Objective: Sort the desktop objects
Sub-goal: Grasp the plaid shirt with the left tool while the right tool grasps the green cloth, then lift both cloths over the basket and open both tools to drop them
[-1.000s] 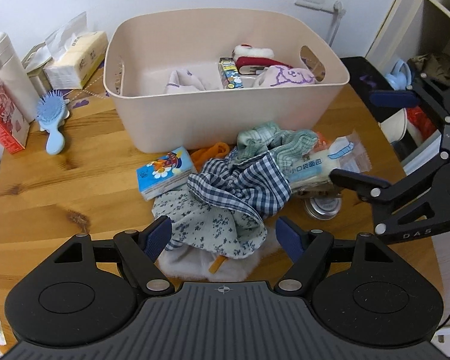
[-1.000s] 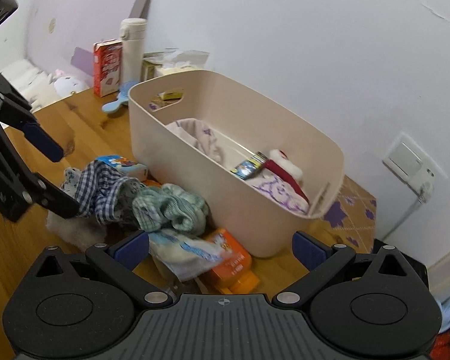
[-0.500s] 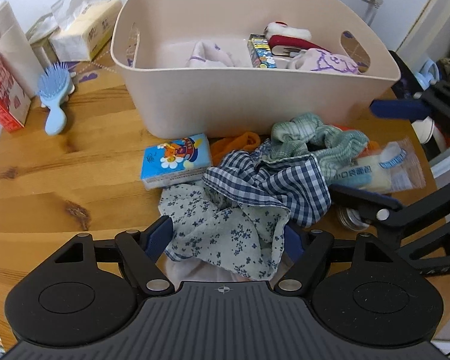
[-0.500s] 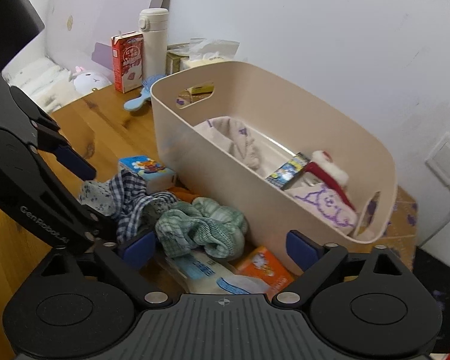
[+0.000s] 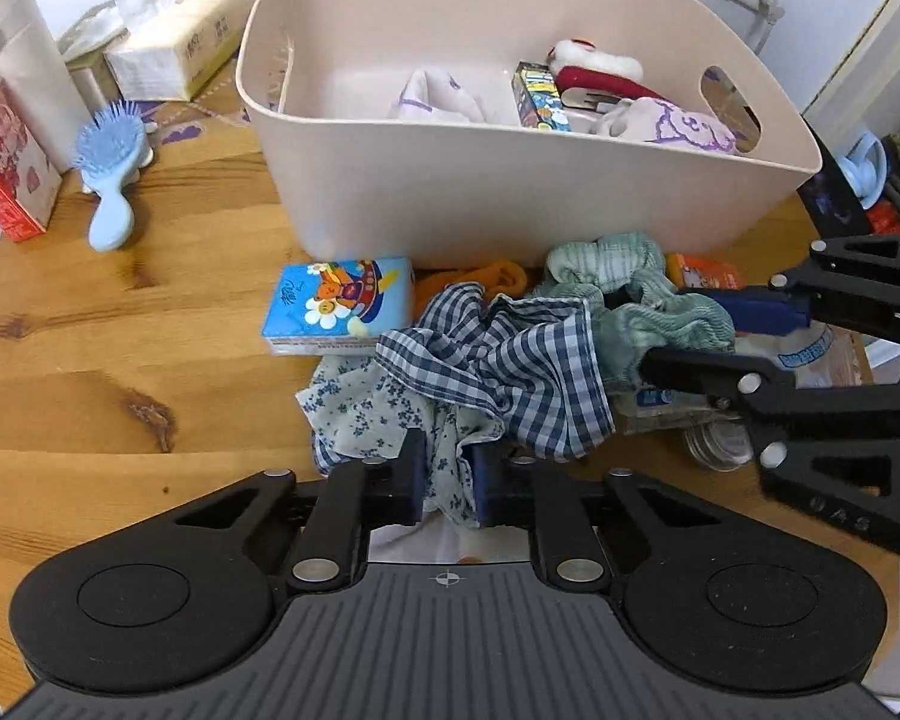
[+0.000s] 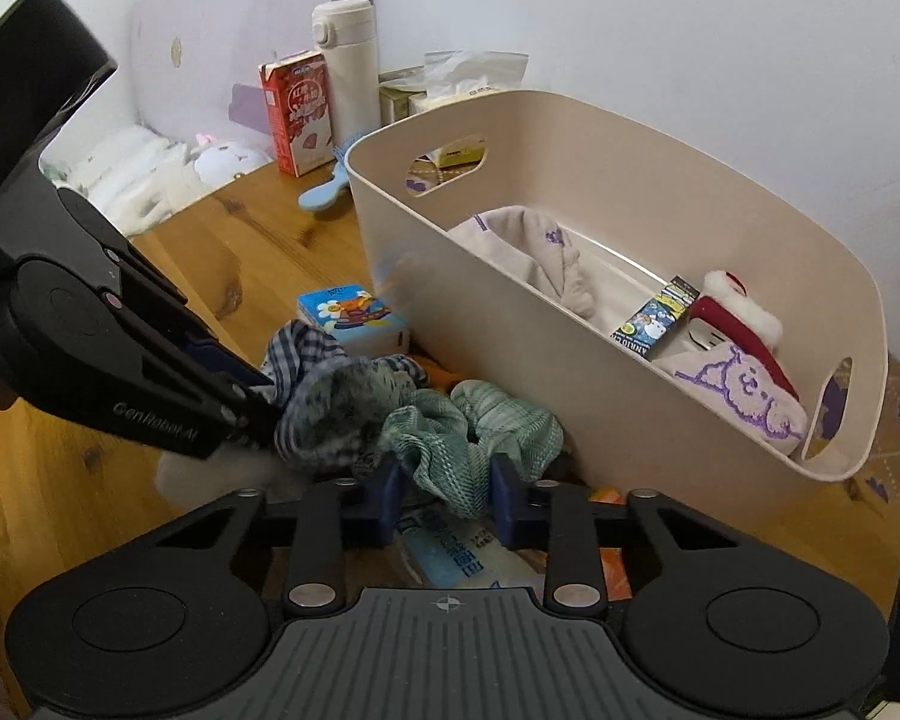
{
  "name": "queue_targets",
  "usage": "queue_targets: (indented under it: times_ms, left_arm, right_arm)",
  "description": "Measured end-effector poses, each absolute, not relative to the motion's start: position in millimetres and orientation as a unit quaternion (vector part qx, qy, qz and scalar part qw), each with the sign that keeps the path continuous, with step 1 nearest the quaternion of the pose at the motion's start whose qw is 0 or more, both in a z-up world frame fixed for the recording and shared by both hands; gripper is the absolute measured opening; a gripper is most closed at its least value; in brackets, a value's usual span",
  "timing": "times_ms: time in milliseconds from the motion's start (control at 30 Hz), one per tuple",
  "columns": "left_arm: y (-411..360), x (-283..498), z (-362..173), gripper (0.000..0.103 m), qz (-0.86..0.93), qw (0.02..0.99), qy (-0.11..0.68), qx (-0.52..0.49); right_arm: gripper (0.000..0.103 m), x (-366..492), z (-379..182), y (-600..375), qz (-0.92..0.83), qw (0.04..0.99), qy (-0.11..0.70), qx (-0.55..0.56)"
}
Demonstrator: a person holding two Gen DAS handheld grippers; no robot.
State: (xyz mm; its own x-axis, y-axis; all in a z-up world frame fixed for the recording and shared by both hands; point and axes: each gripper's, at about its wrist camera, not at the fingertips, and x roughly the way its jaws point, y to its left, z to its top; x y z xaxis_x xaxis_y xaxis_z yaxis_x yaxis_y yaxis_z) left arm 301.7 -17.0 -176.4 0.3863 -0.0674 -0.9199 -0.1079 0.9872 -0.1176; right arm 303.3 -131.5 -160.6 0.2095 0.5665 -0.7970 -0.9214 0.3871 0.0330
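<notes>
Left wrist view, read left to right. Far to the claw's left stood a red carton (image 5: 3, 162), a white flask (image 5: 21, 66) and a blue hairbrush (image 5: 111, 171) on the wooden table (image 5: 90, 360). Ahead and slightly left lay a blue tissue pack (image 5: 339, 315). The left gripper (image 5: 444, 480) had its fingers drawn nearly together, pinching a fold of the floral cloth (image 5: 384, 420), which lay directly before it. Just beyond, the checked cloth (image 5: 510, 366) overlapped the floral one. Farther ahead sat the beige bin (image 5: 510, 204), holding a pale garment, a small printed box and a red-and-white item. To the claw's right, the right gripper reached in from the side toward the green cloth (image 5: 630, 282).

Right wrist view. To the left, the left gripper's body (image 6: 120, 354) met the cloth heap. The right gripper (image 6: 444, 495) was closed to a narrow gap on a hanging fold of the green cloth (image 6: 468, 432), immediately ahead of it. A plastic-wrapped packet (image 6: 462, 558) lay under its fingers. The bin (image 6: 570, 384) stood ahead and to the right.
</notes>
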Motion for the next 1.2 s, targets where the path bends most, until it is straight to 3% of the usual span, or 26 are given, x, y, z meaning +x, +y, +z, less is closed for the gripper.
queue_targets:
  times_ms: [833,1200]
  left_arm:
    - [-7,260,-131,0.01,0.015,0.829,0.541,-0.138]
    - [5,251,-91,0.005,0.022,0.859,0.493,-0.139]
  right_arm:
    - [0.019,281,-115,-196,0.438,0.814,0.347,-0.16]
    - [0.019,283,-94,-212,0.417,0.839,0.319,-0.142]
